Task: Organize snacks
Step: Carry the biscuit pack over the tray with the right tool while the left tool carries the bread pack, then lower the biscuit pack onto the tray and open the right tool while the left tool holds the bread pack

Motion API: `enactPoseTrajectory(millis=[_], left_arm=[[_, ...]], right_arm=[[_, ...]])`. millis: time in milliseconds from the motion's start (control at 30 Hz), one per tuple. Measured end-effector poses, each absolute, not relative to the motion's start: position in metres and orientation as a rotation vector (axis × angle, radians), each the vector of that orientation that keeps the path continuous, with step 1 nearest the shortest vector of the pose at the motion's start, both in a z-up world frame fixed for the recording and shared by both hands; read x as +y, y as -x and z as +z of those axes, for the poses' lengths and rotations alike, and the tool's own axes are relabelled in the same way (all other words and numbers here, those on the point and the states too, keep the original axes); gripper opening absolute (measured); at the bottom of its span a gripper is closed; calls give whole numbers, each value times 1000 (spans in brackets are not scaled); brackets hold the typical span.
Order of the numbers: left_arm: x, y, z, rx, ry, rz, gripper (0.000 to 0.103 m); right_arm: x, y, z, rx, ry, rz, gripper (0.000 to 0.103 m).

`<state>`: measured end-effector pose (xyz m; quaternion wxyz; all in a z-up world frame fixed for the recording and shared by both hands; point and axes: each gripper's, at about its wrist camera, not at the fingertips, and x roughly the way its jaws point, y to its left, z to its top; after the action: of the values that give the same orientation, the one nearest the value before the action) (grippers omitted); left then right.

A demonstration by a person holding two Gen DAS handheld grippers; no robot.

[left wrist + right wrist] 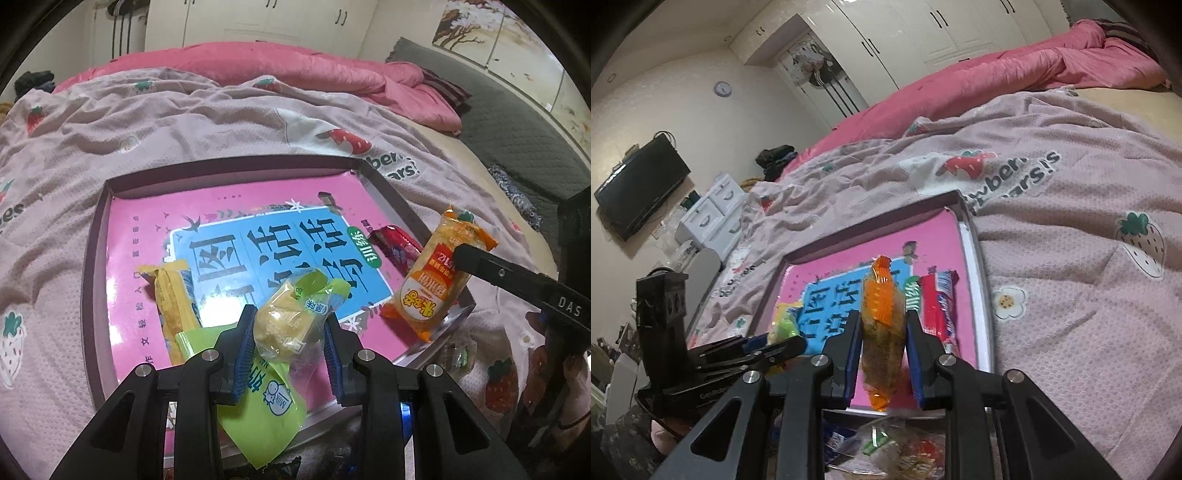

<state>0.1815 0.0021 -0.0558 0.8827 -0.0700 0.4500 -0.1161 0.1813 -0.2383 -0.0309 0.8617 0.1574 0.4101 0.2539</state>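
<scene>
Left gripper [290,334]: clamped on a green-wrapped cake [286,321], held low over the near part of the tray [96,236]; the pads pinch the cake's body while the loose green wrapper tail hangs down toward the camera.
Right gripper [882,343]: clamped on an orange packet [882,325], held on edge so only its thin side shows between the pads; in the left wrist view its finger crosses the packet's middle over the tray's right rim.
Long axes: the orange packet runs away from its gripper, top end pointing to the tray's far side; the green cake's wrapper runs roughly along the left gripper's fingers.
Tray contents: a pink book [236,254] covers the floor; a yellow bar [173,299] lies lengthwise at the left, a red packet [397,243] near the right rim, with striped sticks [938,306] beside it in the right wrist view.
Nearer hand: left for the gap just right of the yellow bar, right for the strip beside the red packet.
Open room: the middle and far half of the book are bare, my judgement being that both snacks can go down there, parallel to the yellow bar.
Edges: the right rim sits directly under the orange packet, so it should likely move inward before release; the bed cover [184,122] around the tray is soft and rumpled.
Spare snacks: more wrapped items [905,450] lie off the tray at its near edge.
</scene>
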Motion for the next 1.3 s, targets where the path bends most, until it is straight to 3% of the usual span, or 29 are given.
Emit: enactPoseTrajectory(millis=[500, 667, 1300], left_arm=[[0, -179, -59, 952, 137, -249, 37], [2, -179, -59, 957, 147, -247, 37], [6, -172, -45, 936, 163, -253, 41]], right_arm=[[-242, -184, -43, 929, -312, 486, 31], [-240, -184, -44, 933, -277, 468, 42], [-240, -176, -28, 859, -176, 421, 64]])
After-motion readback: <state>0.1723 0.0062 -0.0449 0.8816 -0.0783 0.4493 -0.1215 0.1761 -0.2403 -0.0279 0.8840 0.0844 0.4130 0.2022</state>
